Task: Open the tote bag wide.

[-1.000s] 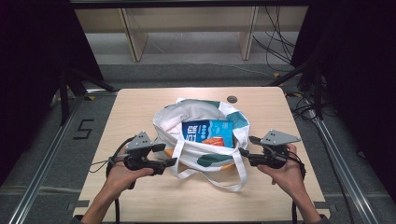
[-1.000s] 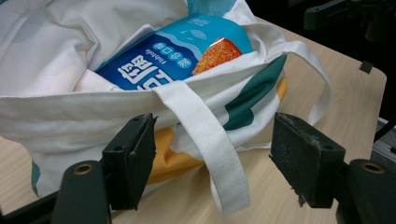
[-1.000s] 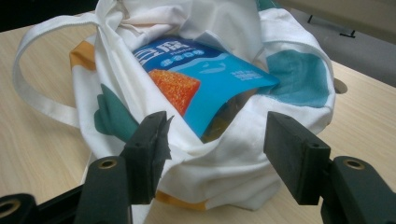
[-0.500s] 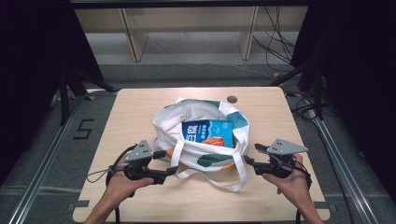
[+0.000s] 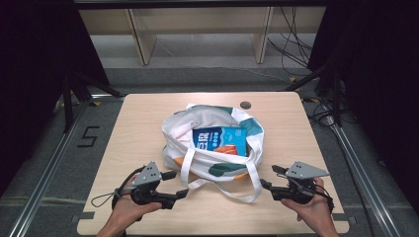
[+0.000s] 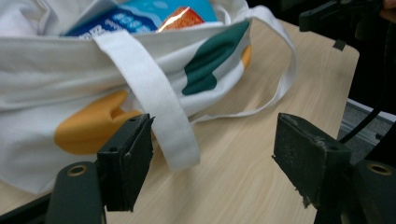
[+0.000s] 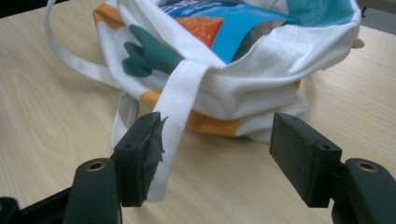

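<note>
Tote bag [image 5: 212,148] slumps mid-tabletop [image 5: 138,128], mouth open, blue packet [image 5: 220,140] inside. Left gripper [image 5: 180,185] and right gripper [image 5: 267,177] flank near strap [image 5: 247,190], jaws wide and just opening, holding nothing; strap beside each inner pad, unpinched.

both hands come in low at the near edge of the tabletop [image 5: 123,148]. the left claw [image 5: 177,184] and the right claw [image 5: 269,177] point inward toward each other, level, jaws wide apart and just opened further, gripping nothing.
</note>
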Motion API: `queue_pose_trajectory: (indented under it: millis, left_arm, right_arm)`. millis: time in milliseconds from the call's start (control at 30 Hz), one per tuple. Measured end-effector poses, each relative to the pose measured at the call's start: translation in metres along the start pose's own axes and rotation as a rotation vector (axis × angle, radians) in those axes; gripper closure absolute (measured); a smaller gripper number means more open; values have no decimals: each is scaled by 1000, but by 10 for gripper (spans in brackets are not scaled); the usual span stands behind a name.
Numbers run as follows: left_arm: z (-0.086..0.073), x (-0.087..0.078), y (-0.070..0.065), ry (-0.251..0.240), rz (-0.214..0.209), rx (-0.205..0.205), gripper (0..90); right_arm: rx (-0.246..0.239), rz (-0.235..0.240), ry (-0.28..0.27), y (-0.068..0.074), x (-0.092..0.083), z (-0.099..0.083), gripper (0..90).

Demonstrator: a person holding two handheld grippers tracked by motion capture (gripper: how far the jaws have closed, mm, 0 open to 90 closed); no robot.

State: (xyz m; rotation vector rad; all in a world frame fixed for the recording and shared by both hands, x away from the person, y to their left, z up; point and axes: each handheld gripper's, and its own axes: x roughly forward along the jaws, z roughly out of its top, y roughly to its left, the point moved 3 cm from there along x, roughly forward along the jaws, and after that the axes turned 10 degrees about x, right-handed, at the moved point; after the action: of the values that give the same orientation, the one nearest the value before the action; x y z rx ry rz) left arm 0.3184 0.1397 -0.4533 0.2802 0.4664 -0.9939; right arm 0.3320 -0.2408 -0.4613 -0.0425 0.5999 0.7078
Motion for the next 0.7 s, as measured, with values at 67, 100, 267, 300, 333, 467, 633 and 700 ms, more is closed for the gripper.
queue_pose_trajectory:
  millis: [67,100,267,300,333,467,633,700]
  left_arm:
    - [-4,1,-2,3,-1,0,277]
    - [-7,2,-3,3,-10,-2,276]
    - [-17,5,-11,8,-18,10,267]
    - [-19,5,-13,3,-21,21,265]
    - [-22,6,-15,4,-27,11,263]
    - [-30,7,-19,15,-24,16,241]
    - [-41,7,-22,41,-19,35,231]
    - [-44,7,-23,37,-17,37,231]
  right_arm:
    - [-5,1,1,1,0,-3,350]
    - [-15,4,13,2,-1,-7,348]
    - [-15,4,9,4,-4,-13,326]
    - [-21,11,20,5,-4,-15,315]
    - [-24,3,20,5,-4,-17,313]
    - [-15,13,42,10,-6,-23,310]
    - [-25,14,61,12,-6,-30,306]
    - [-29,14,75,13,-5,-34,305]
